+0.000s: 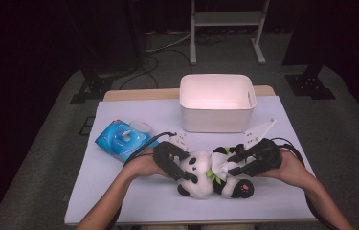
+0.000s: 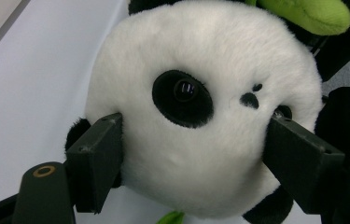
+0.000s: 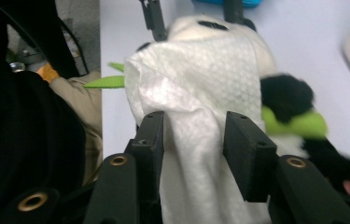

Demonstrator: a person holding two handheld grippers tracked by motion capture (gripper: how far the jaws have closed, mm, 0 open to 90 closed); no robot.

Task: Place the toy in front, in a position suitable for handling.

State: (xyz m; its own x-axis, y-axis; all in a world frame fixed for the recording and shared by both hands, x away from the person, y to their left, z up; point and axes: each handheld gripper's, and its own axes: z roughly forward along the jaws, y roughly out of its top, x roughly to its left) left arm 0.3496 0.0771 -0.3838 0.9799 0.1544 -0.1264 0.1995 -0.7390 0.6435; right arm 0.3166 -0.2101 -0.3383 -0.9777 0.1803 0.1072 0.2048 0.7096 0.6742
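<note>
A panda plush (image 1: 197,186) (image 2: 219,42) lies on its back near the front of the white table (image 1: 119,191). My left gripper (image 1: 189,166) (image 2: 193,154) is shut on the panda's head, its pads pressed into the fur on both sides. A white wipe (image 1: 221,166) (image 3: 200,70) is draped over the panda's belly (image 3: 285,95). My right gripper (image 1: 232,164) (image 3: 193,135) stands over the belly with its jaws apart. The wipe runs loosely between them and is not pinched.
A white plastic bin (image 1: 186,96) stands at the back middle of the table, empty inside. A blue pack of wipes (image 1: 124,139) lies to the left, behind the left hand. Dark floor, cables and stand legs (image 1: 194,52) surround the table.
</note>
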